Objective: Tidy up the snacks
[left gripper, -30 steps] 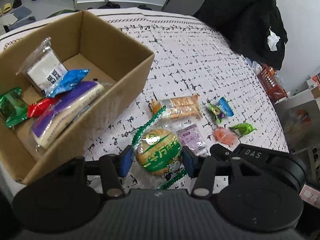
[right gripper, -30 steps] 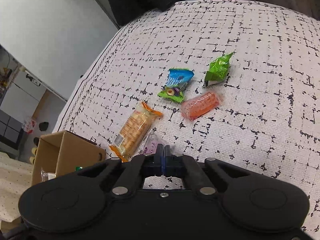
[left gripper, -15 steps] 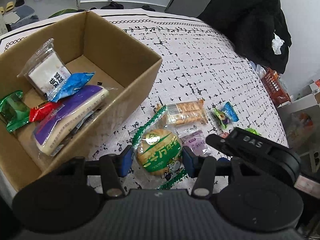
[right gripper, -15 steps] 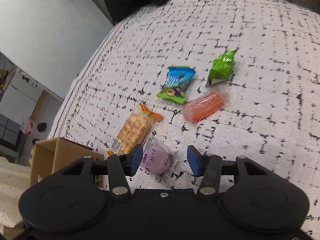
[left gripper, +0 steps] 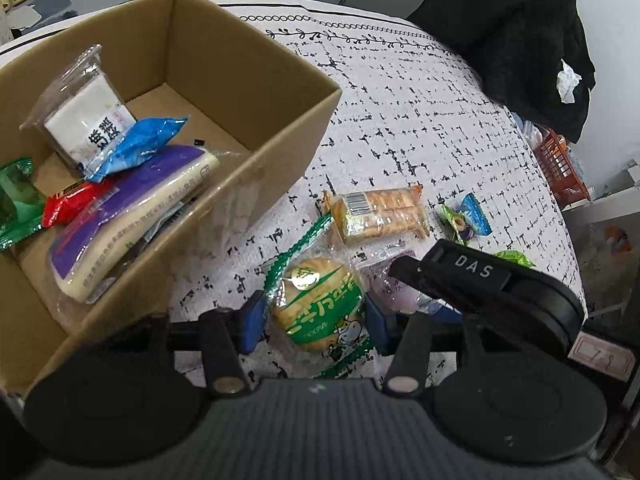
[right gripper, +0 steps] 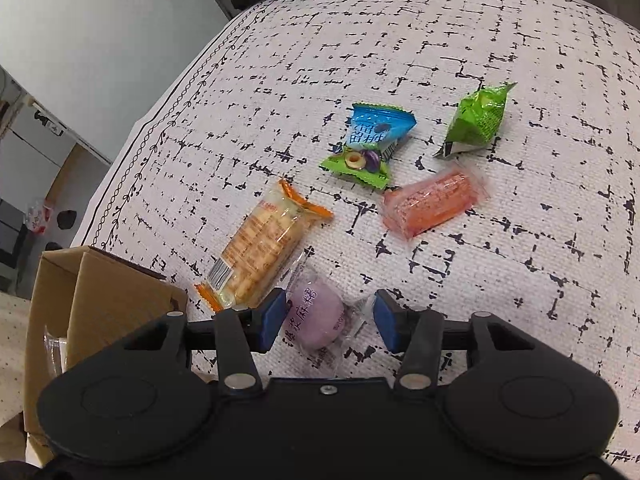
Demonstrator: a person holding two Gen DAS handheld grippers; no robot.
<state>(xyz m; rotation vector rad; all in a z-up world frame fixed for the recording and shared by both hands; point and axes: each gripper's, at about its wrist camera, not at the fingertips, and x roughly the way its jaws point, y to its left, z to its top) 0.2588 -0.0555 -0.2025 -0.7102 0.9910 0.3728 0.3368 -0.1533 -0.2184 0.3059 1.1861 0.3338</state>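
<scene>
Where cloth (right gripper: 460,40) lies bare — open room

A white tablecloth (right gripper: 460,60) bears a broken black grid pattern and a black vine border. On it lie a pale purple round mochi packet (right gripper: 316,316), an orange-ended clear biscuit pack (right gripper: 260,244), a translucent orange-pink sweet (right gripper: 434,200), a blue-and-green candy wrapper (right gripper: 370,144) and a bright green wrapper (right gripper: 478,118). The plain brown cardboard box (left gripper: 256,68) holds a purple-and-cream long packet (left gripper: 132,216), with blue (left gripper: 136,146), red (left gripper: 70,204) and green (left gripper: 16,204) wrappers.

Desk (right gripper: 400,60) under a white, black-flecked cloth
On it lay a cardboard box (left gripper: 256,92), a cracker pack (right gripper: 260,248) and 4 small wrapped snacks, plus a round green-wrapped cake (left gripper: 320,304).
</scene>
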